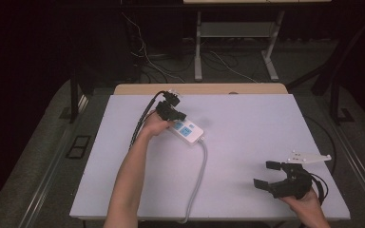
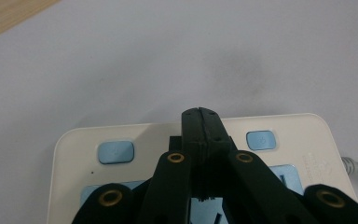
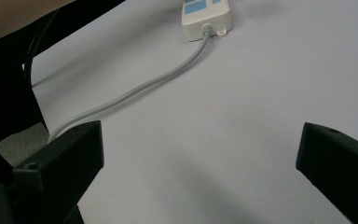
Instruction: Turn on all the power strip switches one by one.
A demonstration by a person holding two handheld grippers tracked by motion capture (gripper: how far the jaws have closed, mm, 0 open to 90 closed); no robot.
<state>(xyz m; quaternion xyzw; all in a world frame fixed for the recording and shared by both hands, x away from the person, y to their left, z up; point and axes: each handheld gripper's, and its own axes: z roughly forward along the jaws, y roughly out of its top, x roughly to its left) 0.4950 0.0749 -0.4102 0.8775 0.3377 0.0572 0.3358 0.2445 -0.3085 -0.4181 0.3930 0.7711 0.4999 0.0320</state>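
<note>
My left gripper was on the power strip, which lay toward the far left of the white board, its cord running back toward me and dropping off the near edge. In the left gripper view the tips were pressed flat together, no gap, w/ nothing visibly clamped between them. They sat over the strip's top face between two blue buttons, one to the left and one to the right. Whether the tips actually touched the plastic I couldn't tell: the jaws hid the spot beneath them (a dark block showed just under the tips, too shadowed to make out). The blue socket panel was mostly covered by the linkage and cut off at the bottom of that view.

My right gripper was well apart, near the board's near right corner, jaws spread wide and empty. In the right gripper view its tips framed bare board; the strip's cord end was cut off at the top edge, and the cord disappeared behind the left jaw. My left arm blocked the top left there, dark and blurred. Printing on the strip was too small to read.
</note>
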